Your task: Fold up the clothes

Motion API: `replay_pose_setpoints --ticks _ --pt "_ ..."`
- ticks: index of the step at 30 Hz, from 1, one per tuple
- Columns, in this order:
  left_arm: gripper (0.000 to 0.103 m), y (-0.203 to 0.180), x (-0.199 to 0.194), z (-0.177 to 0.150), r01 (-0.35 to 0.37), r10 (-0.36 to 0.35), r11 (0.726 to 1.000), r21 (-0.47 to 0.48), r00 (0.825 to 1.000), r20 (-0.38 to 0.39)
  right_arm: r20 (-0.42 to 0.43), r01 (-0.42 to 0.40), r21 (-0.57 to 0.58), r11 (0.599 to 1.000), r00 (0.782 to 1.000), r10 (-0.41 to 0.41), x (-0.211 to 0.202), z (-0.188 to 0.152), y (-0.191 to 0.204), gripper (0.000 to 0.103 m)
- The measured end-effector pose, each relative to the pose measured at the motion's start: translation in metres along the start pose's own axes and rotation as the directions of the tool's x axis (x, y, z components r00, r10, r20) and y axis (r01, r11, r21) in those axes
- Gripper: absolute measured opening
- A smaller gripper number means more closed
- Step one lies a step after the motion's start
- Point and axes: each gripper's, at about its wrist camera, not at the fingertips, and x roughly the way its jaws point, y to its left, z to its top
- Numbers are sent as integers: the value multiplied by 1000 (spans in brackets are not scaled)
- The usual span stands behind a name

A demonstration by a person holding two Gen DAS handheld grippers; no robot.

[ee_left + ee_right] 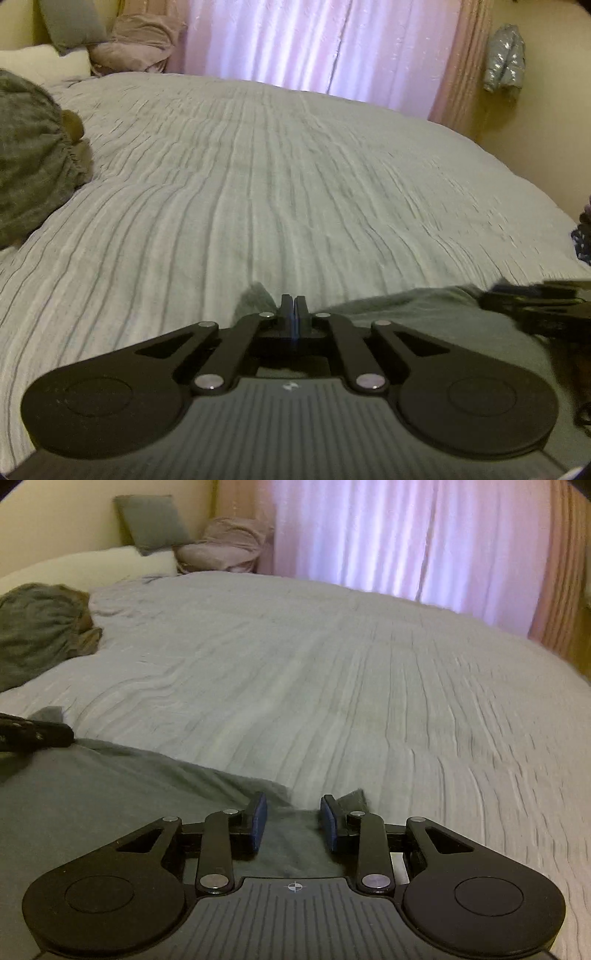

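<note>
Left gripper (294, 306) seemingly pinches grey garment (110, 794); right gripper (293, 818) parted.

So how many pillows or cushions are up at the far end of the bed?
3: a grey cushion propped against the wall, a cream pillow lying below it, and a mauve pillow beside the curtain. Others may lie out of view.

Bed (332, 664) ahead: wide bare cover, open for passage out to the curtain (406, 535). Far left: dark clothes heap (37, 635) on the cover, pillows (151, 520) behind it. Near edge taken by grey garment (92, 794). Jacket (504, 55) hangs on right wall, well clear.
</note>
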Motion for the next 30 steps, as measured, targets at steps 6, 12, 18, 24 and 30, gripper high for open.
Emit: replay_pose_setpoints --ticks 6,12,18,24,30 --pt "2 10 -51 13 -88 90 995 -49 994 54 19 119 83 989 993 -121 -36 9 -26 30" --pt "2 -38 -99 -12 -4 3 1000 -21 1000 -18 107 -2 100 995 994 -9 -105 -1 -11 31" --pt "3 -41 -86 -52 -110 103 990 -86 991 -82 31 37 -140 989 999 -33 -101 -43 59 30" --pt "2 -20 -123 -51 -202 195 971 -126 978 -68 -2 130 90 987 991 -131 -124 -52 -4 30" --pt "7 -68 -140 -72 -114 105 989 -88 989 -105 52 -30 12 999 998 29 -164 -65 45 31"
